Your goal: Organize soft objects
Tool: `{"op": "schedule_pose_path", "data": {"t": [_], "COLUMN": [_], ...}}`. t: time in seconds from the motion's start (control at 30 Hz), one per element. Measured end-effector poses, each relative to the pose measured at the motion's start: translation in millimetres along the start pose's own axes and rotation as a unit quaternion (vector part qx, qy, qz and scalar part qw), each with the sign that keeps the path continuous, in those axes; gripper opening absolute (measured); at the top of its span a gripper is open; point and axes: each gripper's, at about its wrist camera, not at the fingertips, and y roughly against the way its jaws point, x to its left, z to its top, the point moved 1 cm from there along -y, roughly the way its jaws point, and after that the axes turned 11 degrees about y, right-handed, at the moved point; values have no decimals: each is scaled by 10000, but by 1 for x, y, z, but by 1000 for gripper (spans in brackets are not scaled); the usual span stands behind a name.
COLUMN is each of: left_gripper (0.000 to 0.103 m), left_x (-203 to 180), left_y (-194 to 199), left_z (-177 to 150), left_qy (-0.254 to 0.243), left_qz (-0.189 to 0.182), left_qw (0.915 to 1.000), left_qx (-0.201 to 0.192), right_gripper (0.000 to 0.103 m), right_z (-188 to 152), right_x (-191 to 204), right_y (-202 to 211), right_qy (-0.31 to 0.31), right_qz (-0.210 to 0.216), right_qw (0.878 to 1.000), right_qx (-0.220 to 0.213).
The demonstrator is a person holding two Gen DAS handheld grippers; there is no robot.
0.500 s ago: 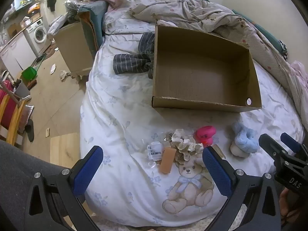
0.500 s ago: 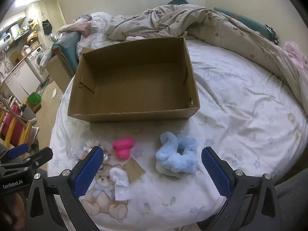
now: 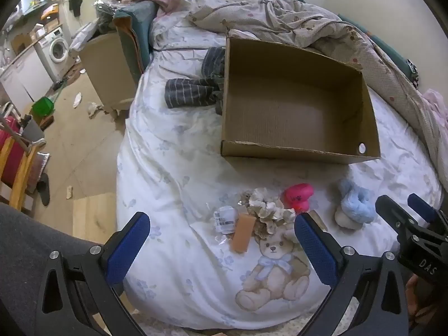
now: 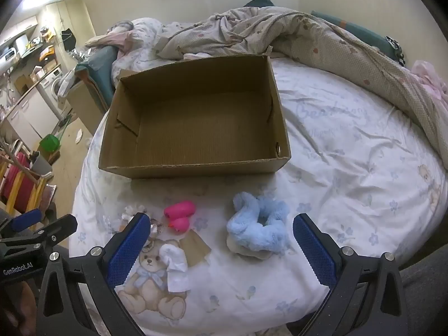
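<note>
Looking through the left wrist view first: the left tool [image 3: 222,240] hangs spread wide and empty above the near edge of the bed [image 3: 173,184], with a cream ruffled scrunchie [image 3: 266,212] between its fingers in the frame, an orange-tan bar [image 3: 243,232] and a labelled clear wrapper [image 3: 224,219] touching it on the left. The pink plush toy [image 3: 297,196] sits just right of the scrunchie, the blue fluffy scrunchie [image 3: 355,204] further right, near the right tool [image 3: 403,205], whose fingers show only partly there. The cardboard box [image 3: 294,151] lies open and bare behind them, striped dark cloth [image 3: 193,92] against its left wall. All items look light, squashy, non-fragile; the ruffled scrunchie would likely take a pinch across its bunched middle, and the wrapper looks slippery. Right wrist view: the right tool [image 4: 221,240] is also wide apart, holding nothing, and the blue fluffy scrunchie [image 4: 259,225] lies between its fingers on top of a beige pad [image 4: 246,250]; a pinch through one side of the ring should hold, though it may drag the pad. The pink plush toy [image 4: 179,215], a white sock-like piece [image 4: 176,266] and a brown card [image 4: 196,247] lie left of it. Surface is a soft, wrinkled bear-print sheet, so it gives under pressure. Room is cluttered: crumpled quilt [image 4: 294,33] behind, washing machine [image 3: 57,47] and littered floor at left.
</note>
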Motion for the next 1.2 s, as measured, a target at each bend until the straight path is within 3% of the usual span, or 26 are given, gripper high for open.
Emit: {"op": "schedule_pose_path", "data": {"t": [1.2], "left_gripper": [103], "left_x": [3], "left_y": [-2], "left_z": [1], "left_qy": [32], "left_qz": [114], "left_qw": [9999], "left_qx": [12], "right_gripper": [103], "right_z": [-1], "right_x": [2], "right_y": [0], "right_qy": [-7], "right_qz": [32], "right_qw": [10000], "right_qx": [-38]}}
